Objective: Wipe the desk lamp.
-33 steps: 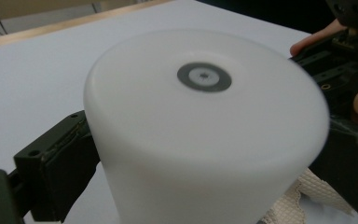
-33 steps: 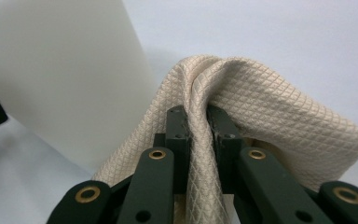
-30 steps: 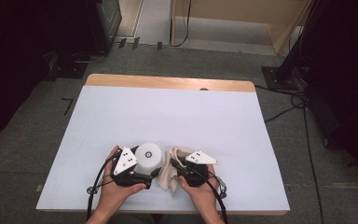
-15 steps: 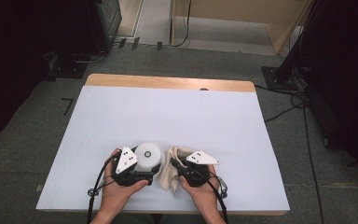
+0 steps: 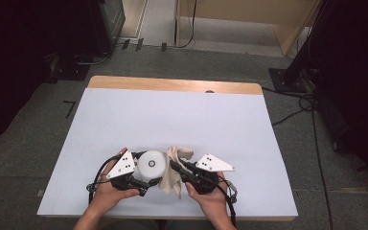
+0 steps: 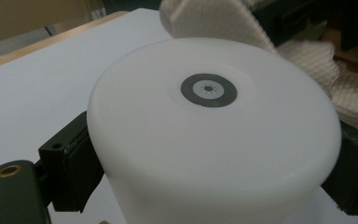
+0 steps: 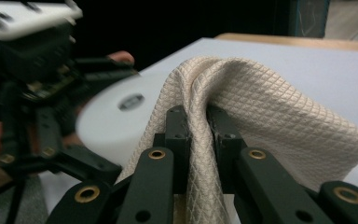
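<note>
Plainly, from the high view, both pick-ups look done: the left gripper (image 5: 146,178) clamps a white round container (image 5: 152,164), and the right gripper (image 5: 176,166) pinches a cream waffle-weave cloth (image 5: 175,167) that drapes just beside the container, touching its side, near the front edge of the table (image 5: 172,115).

Seen along the left gripper's own jaws, the container (image 6: 214,140) sits squarely between the pads, one jaw pressed on each flank, with the cloth (image 6: 307,70) just beyond its far rim.

Along the right gripper's jaws, a fold of cloth (image 7: 242,102) is squeezed tight between the nearly closed pads (image 7: 177,135), with the container (image 7: 116,116) close off to one side.

What is left, I judge, is the wiping itself: the cloth is not yet laid over the container's top.
</note>
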Demonstrator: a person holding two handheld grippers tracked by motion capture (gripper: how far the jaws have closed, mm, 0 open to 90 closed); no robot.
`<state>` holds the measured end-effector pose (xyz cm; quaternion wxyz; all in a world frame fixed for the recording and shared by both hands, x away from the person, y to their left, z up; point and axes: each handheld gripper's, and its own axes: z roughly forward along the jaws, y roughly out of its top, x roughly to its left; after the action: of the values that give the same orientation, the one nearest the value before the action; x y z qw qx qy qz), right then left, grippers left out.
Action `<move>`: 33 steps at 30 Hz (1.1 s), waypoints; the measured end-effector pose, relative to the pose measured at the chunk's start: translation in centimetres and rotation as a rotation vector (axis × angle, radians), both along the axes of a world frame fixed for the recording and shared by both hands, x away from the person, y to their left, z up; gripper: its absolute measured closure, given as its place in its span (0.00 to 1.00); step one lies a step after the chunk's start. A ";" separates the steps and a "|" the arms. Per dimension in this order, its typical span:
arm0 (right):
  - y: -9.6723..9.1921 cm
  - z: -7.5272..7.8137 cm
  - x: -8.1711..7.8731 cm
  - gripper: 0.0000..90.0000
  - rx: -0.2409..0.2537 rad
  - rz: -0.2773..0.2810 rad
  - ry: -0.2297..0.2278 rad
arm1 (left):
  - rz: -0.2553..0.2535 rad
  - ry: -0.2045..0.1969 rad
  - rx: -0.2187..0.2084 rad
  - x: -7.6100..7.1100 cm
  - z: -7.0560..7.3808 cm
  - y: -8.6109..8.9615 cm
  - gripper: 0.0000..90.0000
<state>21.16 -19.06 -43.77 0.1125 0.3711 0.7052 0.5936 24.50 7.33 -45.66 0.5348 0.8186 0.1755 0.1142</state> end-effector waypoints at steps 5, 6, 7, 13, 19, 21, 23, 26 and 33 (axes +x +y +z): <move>0.7 0.0 -0.4 0.89 -0.006 -0.006 -0.002 | -0.010 0.020 -0.001 0.2 -0.1 -0.1 0.10; 0.7 -0.2 -0.3 0.90 0.001 -0.015 0.006 | -0.009 0.021 -0.003 0.2 -0.1 -0.2 0.10; 0.6 -0.5 -0.2 0.90 0.002 -0.022 0.025 | -0.008 0.022 -0.005 0.2 -0.1 -0.2 0.10; 1.2 -3.2 0.6 0.90 -0.070 -0.042 0.130 | 0.001 0.024 -0.009 0.1 -0.2 -0.2 0.09; 1.5 -5.5 1.4 0.90 -0.123 -0.039 0.234 | 0.000 0.027 -0.012 0.2 -0.3 -0.2 0.09; 1.5 -5.5 1.4 0.90 -0.128 -0.036 0.235 | 0.001 0.029 -0.015 0.2 -0.3 -0.2 0.09; 1.5 -5.2 1.4 0.90 -0.145 -0.030 0.228 | -0.002 0.035 -0.020 0.2 -0.4 -0.1 0.09; 1.4 -4.7 1.4 0.90 -0.142 -0.013 0.213 | -0.004 0.039 -0.024 0.2 -0.4 -0.2 0.09; 1.2 -2.2 1.0 0.89 -0.111 -0.020 0.058 | -0.002 0.040 -0.021 0.2 -0.4 -0.2 0.09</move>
<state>22.14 -17.82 -45.93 0.1185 0.3883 0.7361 0.5416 24.75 7.15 -46.08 0.5398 0.8154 0.1864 0.0953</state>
